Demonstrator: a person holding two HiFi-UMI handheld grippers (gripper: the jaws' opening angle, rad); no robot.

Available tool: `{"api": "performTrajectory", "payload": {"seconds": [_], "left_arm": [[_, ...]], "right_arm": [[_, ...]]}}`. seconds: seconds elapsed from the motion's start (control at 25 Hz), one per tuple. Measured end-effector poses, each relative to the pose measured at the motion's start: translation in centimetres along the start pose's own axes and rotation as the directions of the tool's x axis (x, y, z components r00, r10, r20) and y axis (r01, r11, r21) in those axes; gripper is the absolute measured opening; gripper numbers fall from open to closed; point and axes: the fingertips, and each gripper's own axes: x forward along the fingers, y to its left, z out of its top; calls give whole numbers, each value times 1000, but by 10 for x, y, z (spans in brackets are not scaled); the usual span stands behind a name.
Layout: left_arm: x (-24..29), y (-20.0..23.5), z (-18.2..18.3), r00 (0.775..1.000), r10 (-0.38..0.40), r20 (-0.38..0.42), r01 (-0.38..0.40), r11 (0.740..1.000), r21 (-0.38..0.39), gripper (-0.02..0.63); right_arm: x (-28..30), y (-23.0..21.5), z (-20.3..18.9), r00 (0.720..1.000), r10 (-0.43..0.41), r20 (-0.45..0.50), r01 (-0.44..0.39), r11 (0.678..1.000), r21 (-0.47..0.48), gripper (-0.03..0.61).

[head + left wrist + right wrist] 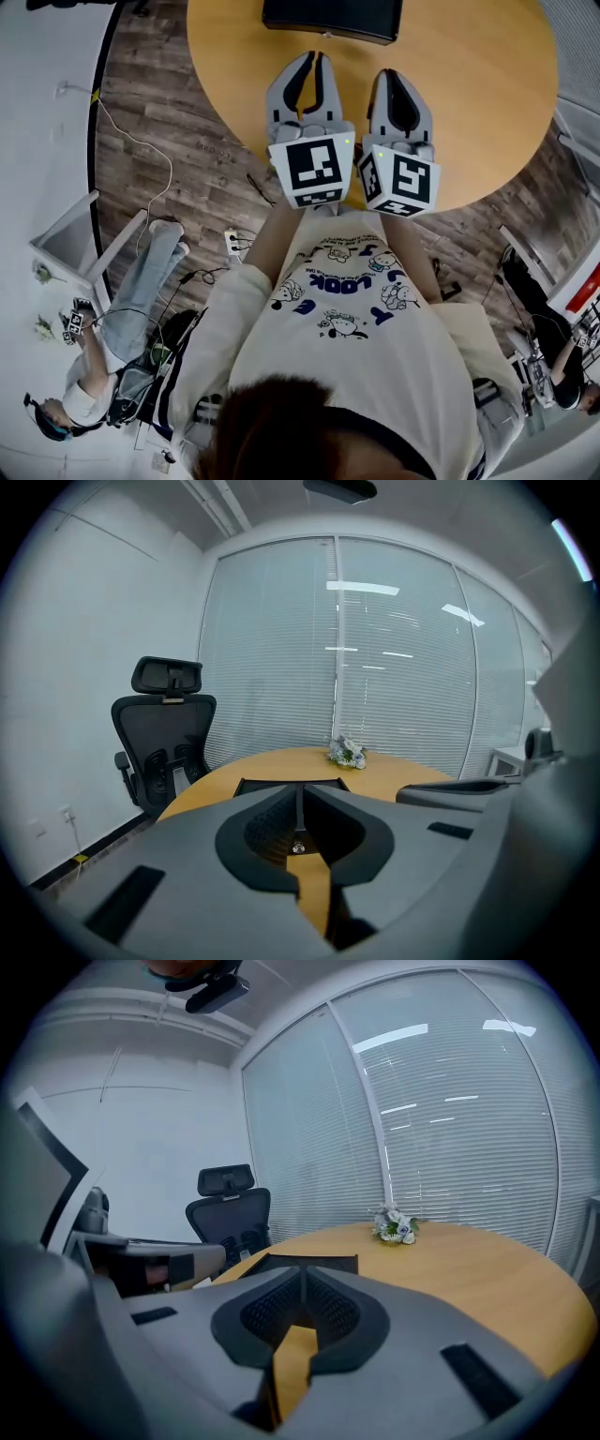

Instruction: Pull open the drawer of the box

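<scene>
Presently my left claw [315,59] and right claw [401,77], both pressed together and empty, hover over the round orange-wood surface [487,94], apparently staged short of the flat black box [332,17].

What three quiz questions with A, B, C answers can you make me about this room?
1. Where is the black box? A) on a shelf B) on the table C) in a sink
2. What colour is the table top? A) orange-brown B) blue C) white
3. How is the left gripper? A) wide open B) shut on a spoon C) shut and empty

Answers: 1 B, the head view shows it lying on the table top. 2 A, every view shows warm orange-brown wood. 3 C, its jaws meet with nothing between them.
</scene>
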Motion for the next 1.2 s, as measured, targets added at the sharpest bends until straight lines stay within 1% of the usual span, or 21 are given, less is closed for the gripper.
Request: {"api": "performTrajectory", "payload": {"seconds": [0.24, 0.44, 0.72, 1.08, 1.2], "left_arm": [[17, 1, -10, 1000, -1, -30, 0, 1000, -6, 31], [28, 1, -26, 997, 0, -73, -2, 999, -34, 31], [40, 0, -40, 995, 0, -101, -4, 999, -35, 31], [52, -8, -56, 991, -33, -132, 27, 999, -47, 31], [62, -3, -66, 987, -40, -157, 31, 998, -55, 31]], "right_arm": [[9, -10, -9, 1000, -11, -26, 12, 1000, 15, 37], [15, -20, -17, 999, -20, -49, 21, 1000, 22, 38], [24, -32, -26, 997, -33, -70, 35, 999, 29, 37], [31, -42, -34, 996, -44, -83, 48, 998, 51, 37], [39, -40, -39, 995, -44, -93, 49, 997, 56, 37]]}}
